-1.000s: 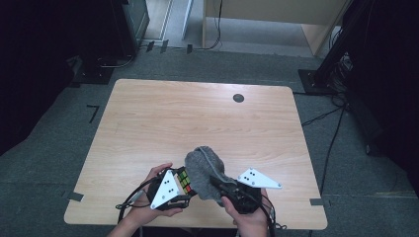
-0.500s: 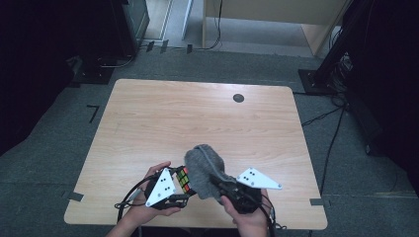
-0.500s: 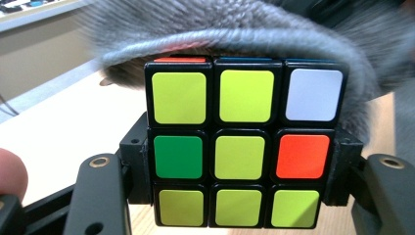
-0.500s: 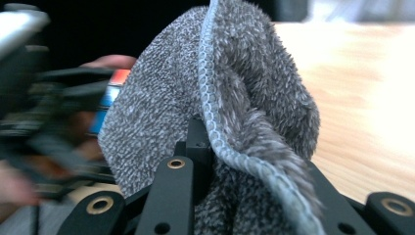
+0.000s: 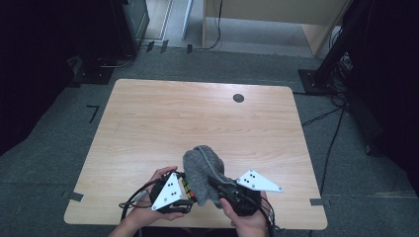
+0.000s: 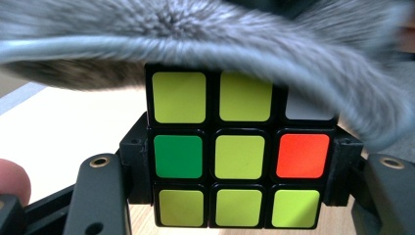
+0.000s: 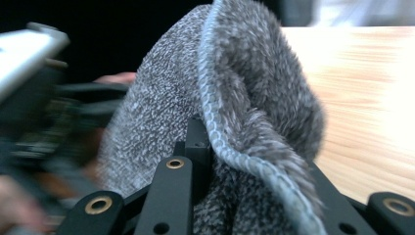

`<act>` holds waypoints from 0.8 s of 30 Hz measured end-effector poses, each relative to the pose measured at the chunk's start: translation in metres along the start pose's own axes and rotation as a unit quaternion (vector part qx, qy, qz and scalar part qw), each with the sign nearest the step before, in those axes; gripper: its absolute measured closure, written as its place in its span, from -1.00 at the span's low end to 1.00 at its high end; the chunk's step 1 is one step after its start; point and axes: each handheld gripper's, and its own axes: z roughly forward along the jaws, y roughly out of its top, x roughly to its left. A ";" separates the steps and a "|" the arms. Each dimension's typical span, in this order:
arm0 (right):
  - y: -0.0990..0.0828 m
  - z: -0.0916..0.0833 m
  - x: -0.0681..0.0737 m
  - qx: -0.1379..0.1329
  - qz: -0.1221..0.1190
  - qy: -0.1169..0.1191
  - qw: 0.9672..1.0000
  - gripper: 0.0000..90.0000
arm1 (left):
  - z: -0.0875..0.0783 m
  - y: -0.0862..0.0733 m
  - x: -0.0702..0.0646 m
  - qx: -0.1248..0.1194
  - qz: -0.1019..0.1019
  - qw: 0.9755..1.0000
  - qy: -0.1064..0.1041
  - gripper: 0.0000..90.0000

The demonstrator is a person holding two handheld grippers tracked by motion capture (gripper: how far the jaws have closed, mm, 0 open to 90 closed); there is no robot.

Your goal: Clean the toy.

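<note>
Barely shifted since before: left gripper (image 5: 184,193) clamps cube (image 6: 240,149), right gripper (image 5: 217,183) grips sock (image 5: 201,173), mouth just right of cube, lower centre.

Two hands hold the left gripper (image 5: 190,190) and right gripper (image 5: 217,183) side by side, jaws clamped (both gripping), angled toward each other.
</note>
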 end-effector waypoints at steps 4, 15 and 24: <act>0.002 -0.007 -0.007 -0.020 0.020 -0.015 0.999 0.68 | 0.000 -0.001 0.004 0.006 -0.005 1.000 0.011 -0.24; 0.003 -0.008 -0.007 -0.021 0.032 0.012 0.999 0.68 | -0.010 0.002 0.007 -0.036 -0.020 0.999 0.001 -0.24; -0.001 -0.003 -0.004 -0.041 0.030 0.064 0.997 0.73 | -0.023 0.000 0.021 -0.111 -0.083 0.990 -0.029 -0.24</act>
